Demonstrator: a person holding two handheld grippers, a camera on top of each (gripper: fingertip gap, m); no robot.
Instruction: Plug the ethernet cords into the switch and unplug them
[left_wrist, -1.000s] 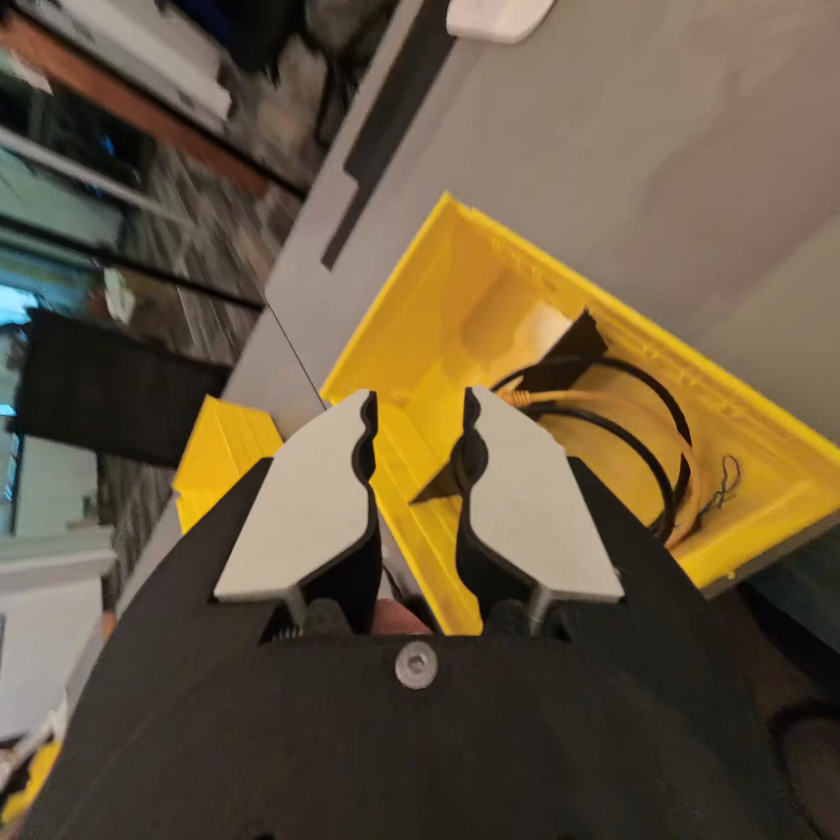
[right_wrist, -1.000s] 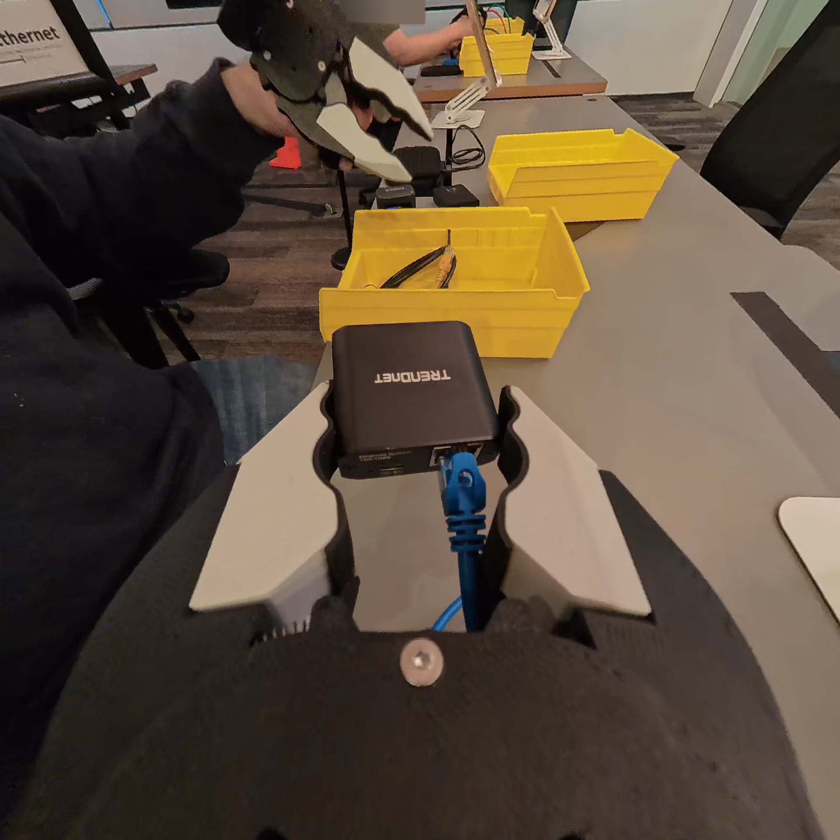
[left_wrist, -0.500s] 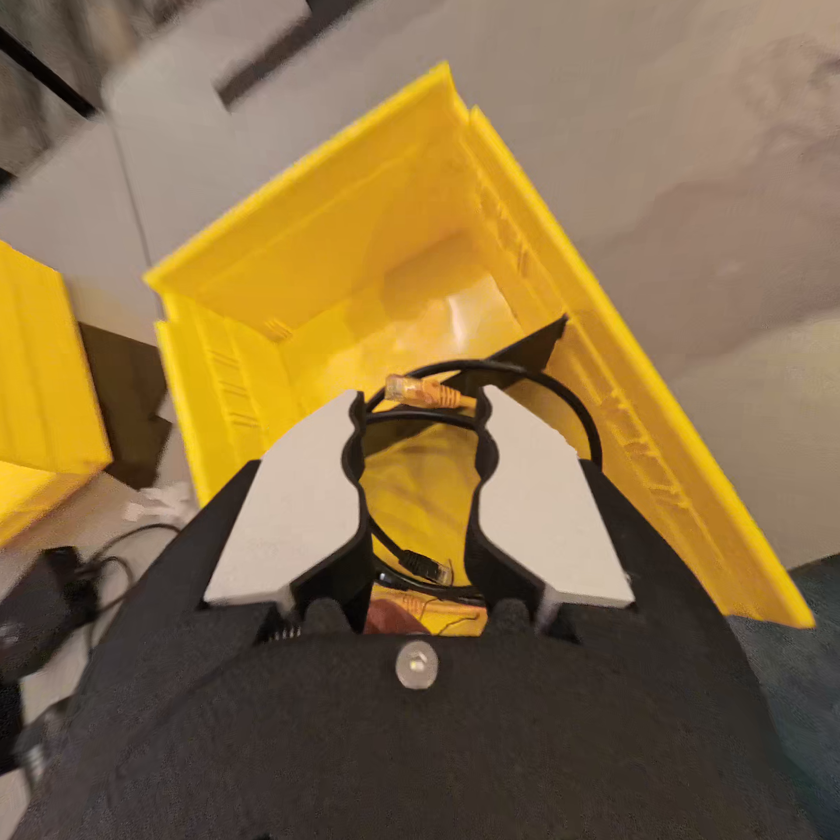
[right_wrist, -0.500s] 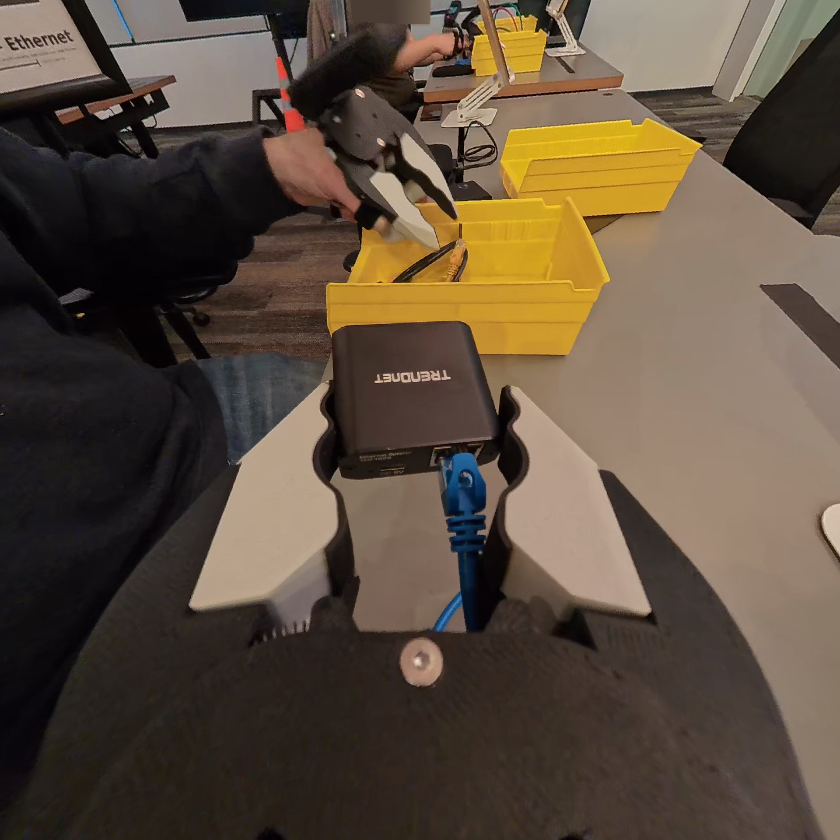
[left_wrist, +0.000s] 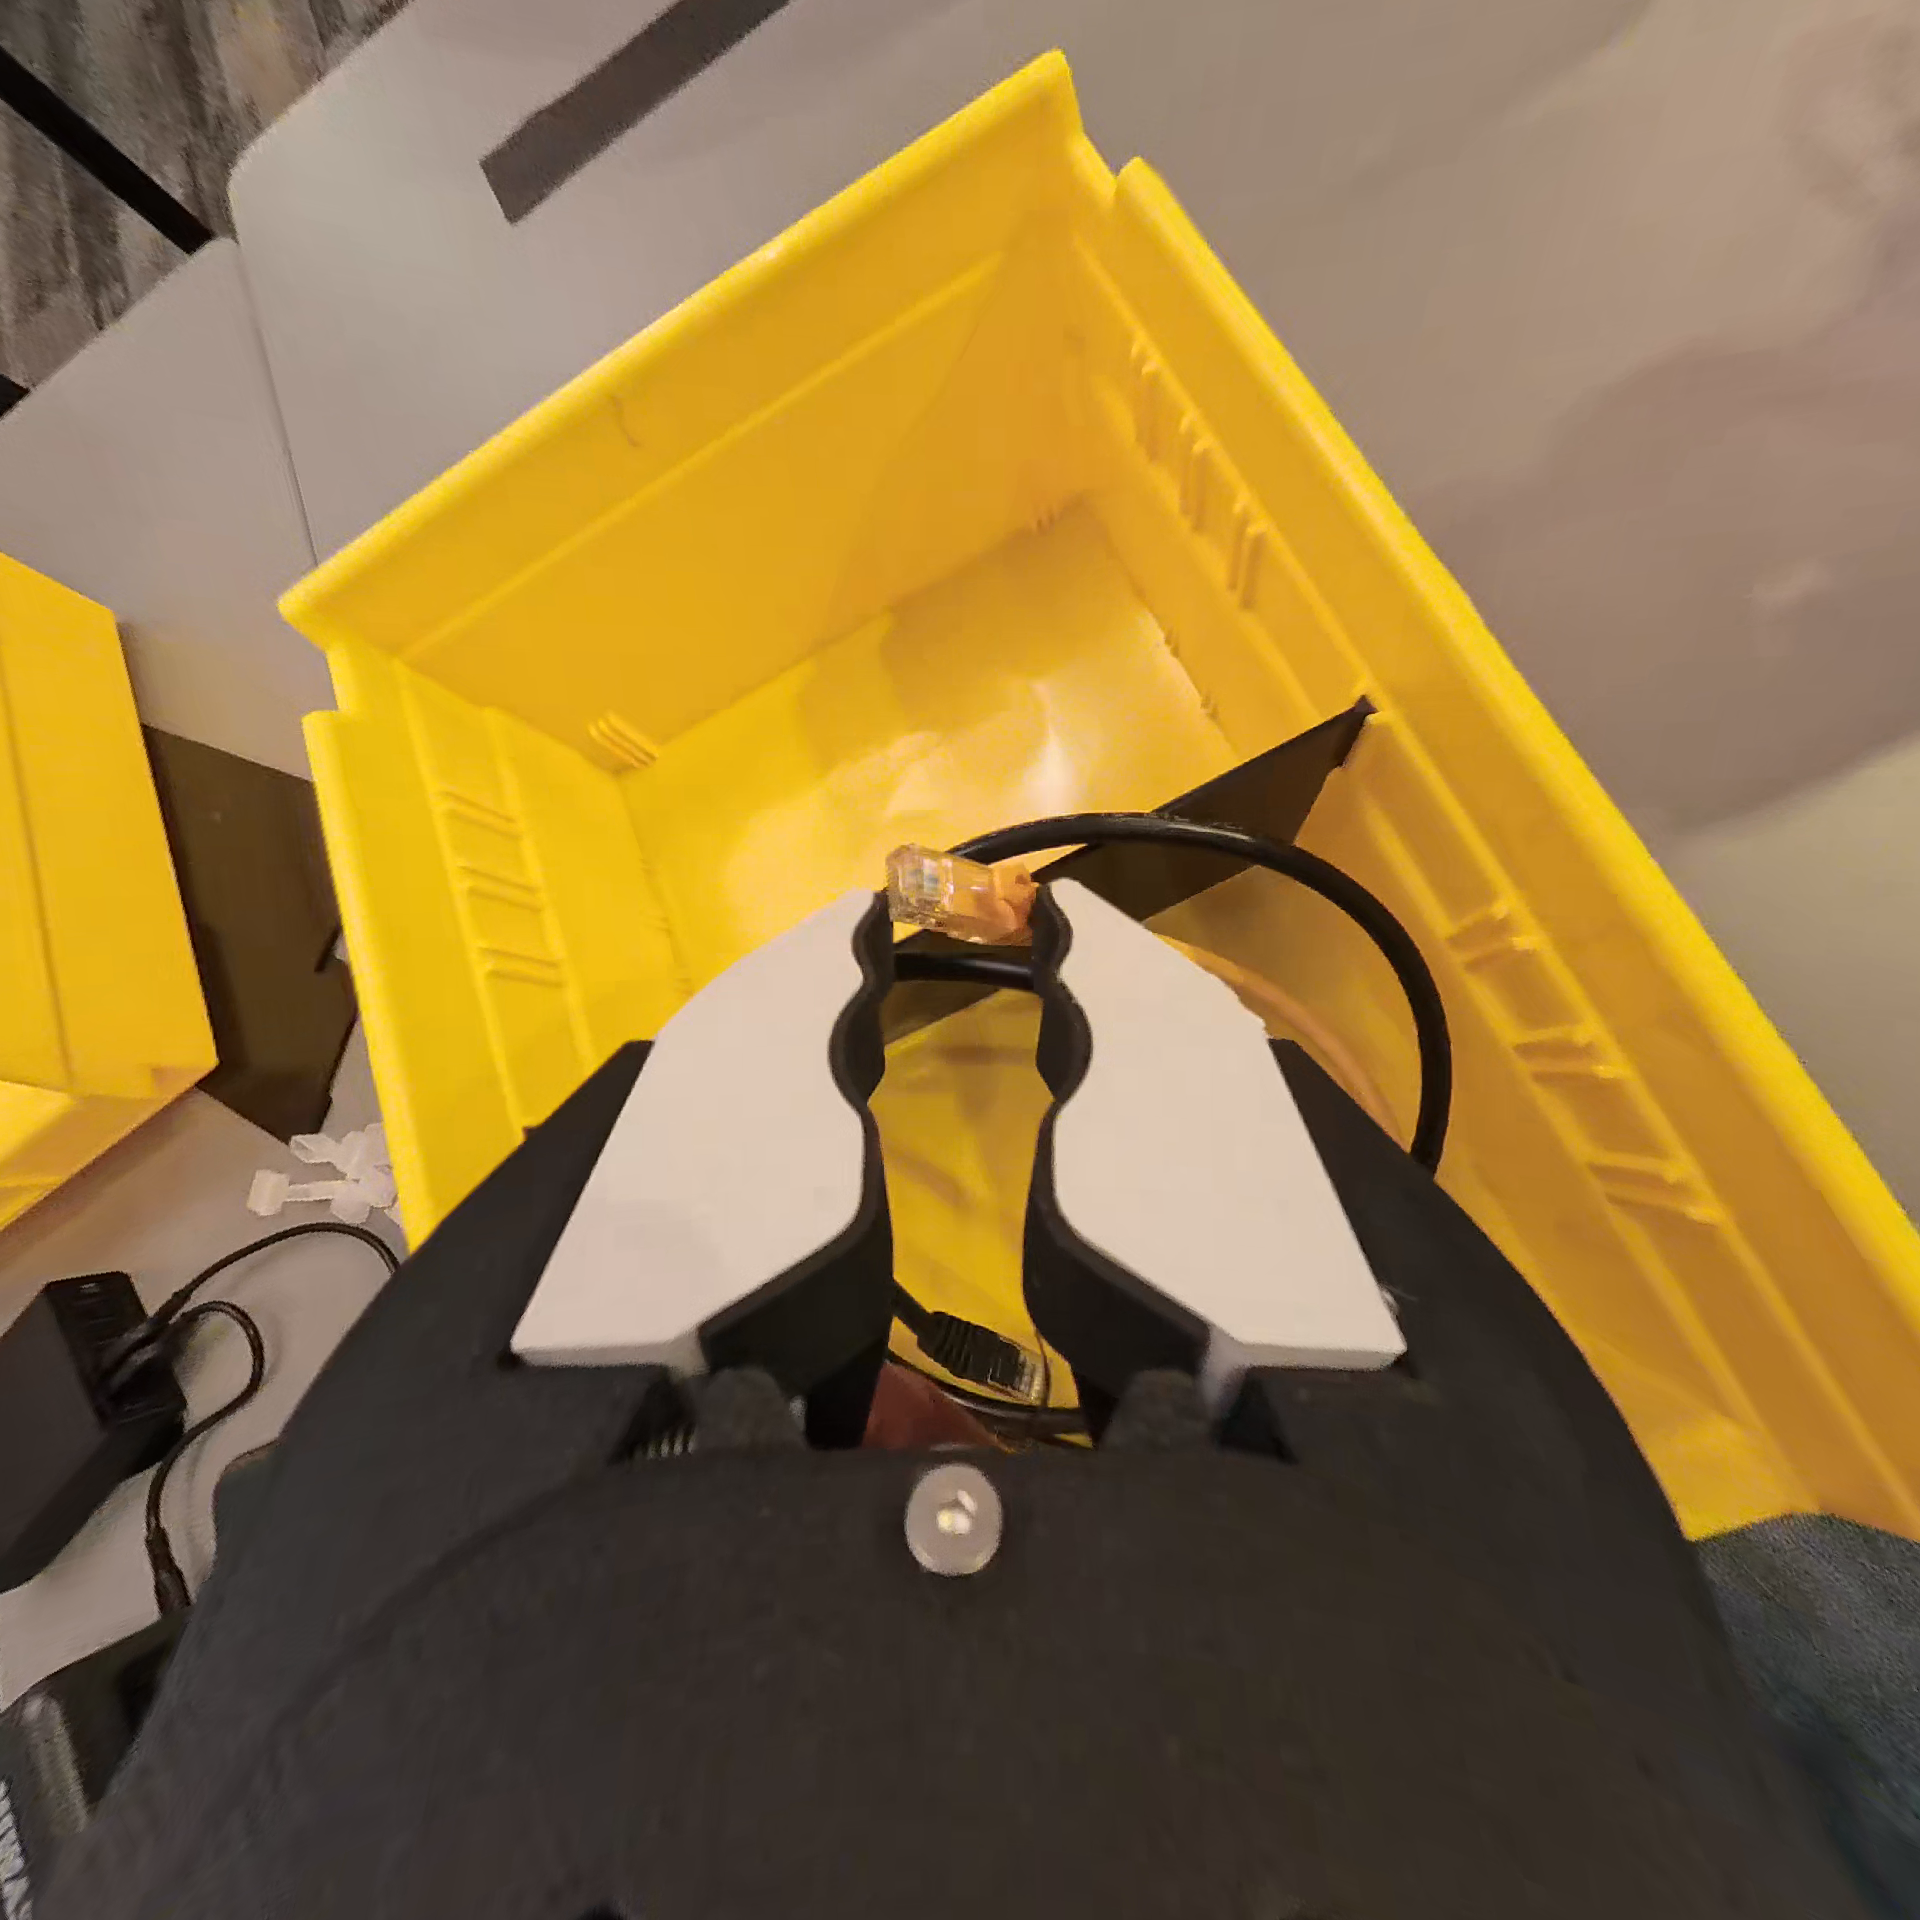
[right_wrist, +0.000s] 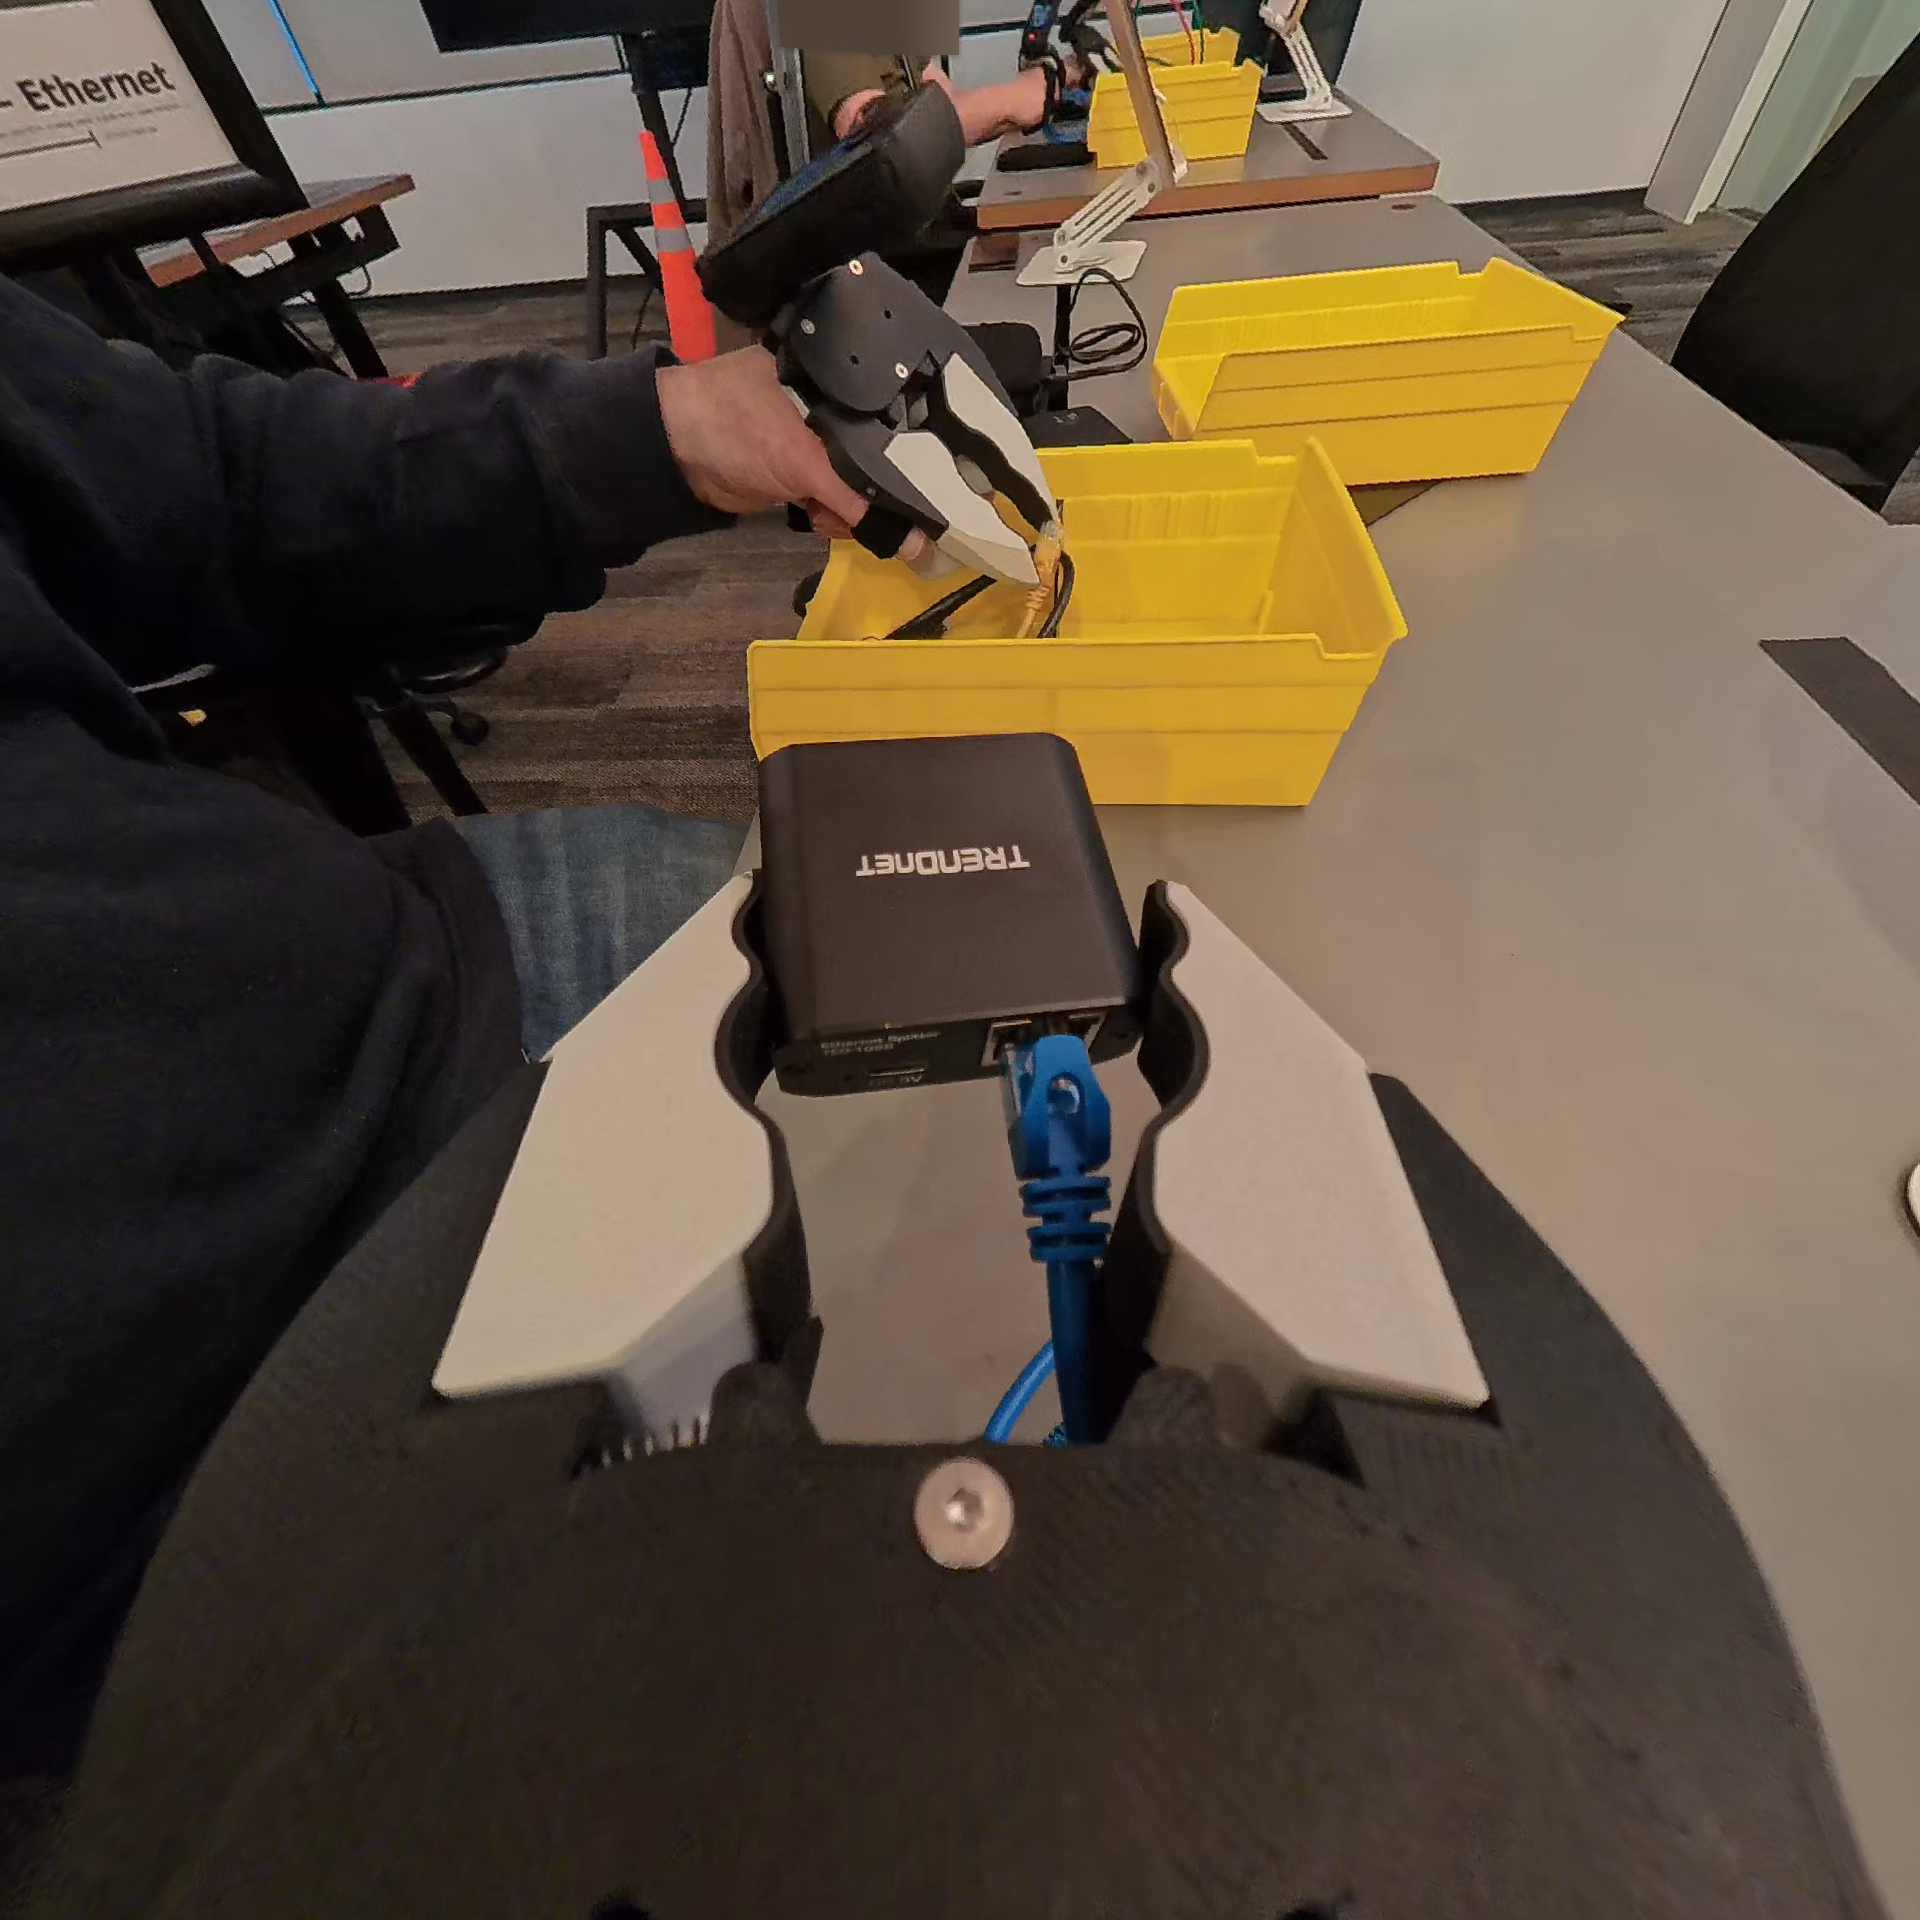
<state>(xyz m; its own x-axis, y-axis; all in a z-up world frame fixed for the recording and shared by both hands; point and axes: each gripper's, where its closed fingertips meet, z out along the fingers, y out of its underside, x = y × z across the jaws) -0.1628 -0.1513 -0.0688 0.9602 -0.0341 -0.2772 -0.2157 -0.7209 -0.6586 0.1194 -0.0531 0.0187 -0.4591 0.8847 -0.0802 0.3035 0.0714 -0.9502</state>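
Observation:
My left gripper (left_wrist: 961, 914) reaches into the near yellow bin (left_wrist: 727, 499) and is shut on the orange ethernet plug (left_wrist: 951, 896), which lies crosswise between the fingertips. A black ethernet cord (left_wrist: 1351, 914) loops around it in the bin. In the right wrist view the left gripper (right_wrist: 1023, 551) holds the orange plug (right_wrist: 1049, 540) above the bin (right_wrist: 1039, 717), with its cord hanging down. My right gripper (right_wrist: 951, 935) is shut on the sides of the black switch (right_wrist: 935, 883) on the grey table. A blue ethernet cord (right_wrist: 1060, 1122) is plugged into the switch's front.
A second yellow bin (right_wrist: 1371, 374) stands farther back on the table. A black divider (left_wrist: 1247, 800) crosses the near bin. A black adapter with a cord (left_wrist: 73, 1392) and white clips (left_wrist: 332, 1184) lie left of the bin. The person's sleeve (right_wrist: 364, 499) spans the left. The grippers' ends are close to 30 cm from one another.
My left gripper came down into the bin, opened wider, then closed its tips on the orange plug. My right gripper and the switch have not moved.

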